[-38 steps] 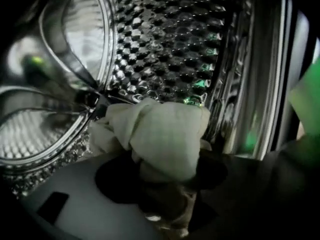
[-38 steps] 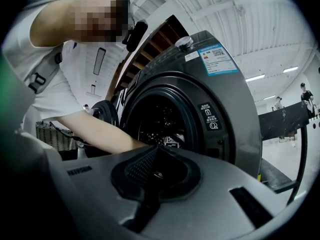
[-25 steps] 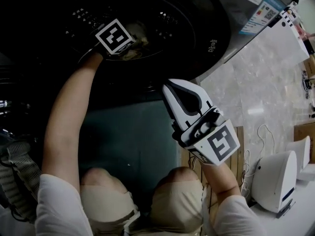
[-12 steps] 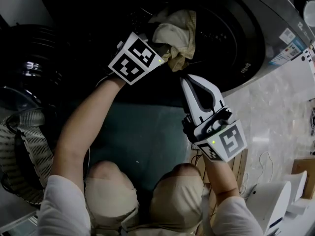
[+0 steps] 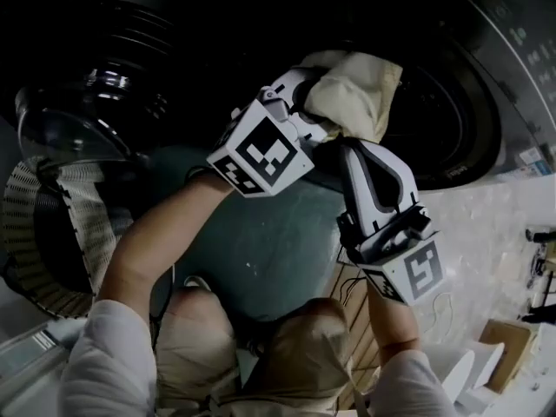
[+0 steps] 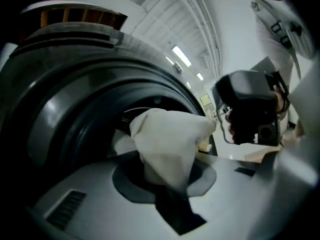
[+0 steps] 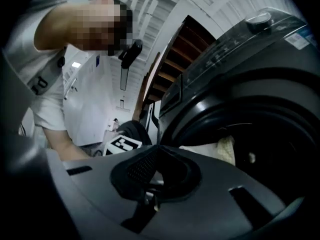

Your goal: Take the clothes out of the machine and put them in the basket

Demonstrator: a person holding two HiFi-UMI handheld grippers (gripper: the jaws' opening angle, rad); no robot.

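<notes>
The left arm stretches forward, its left gripper (image 5: 314,111) level and clamped on a cream cloth (image 5: 358,92) at the rim of the washing machine (image 5: 460,137) opening. The right gripper (image 5: 352,155), jaws together and empty, points up beneath it. A second ago the cloth was deep in the drum. The basket (image 5: 35,233) sits left.
</notes>
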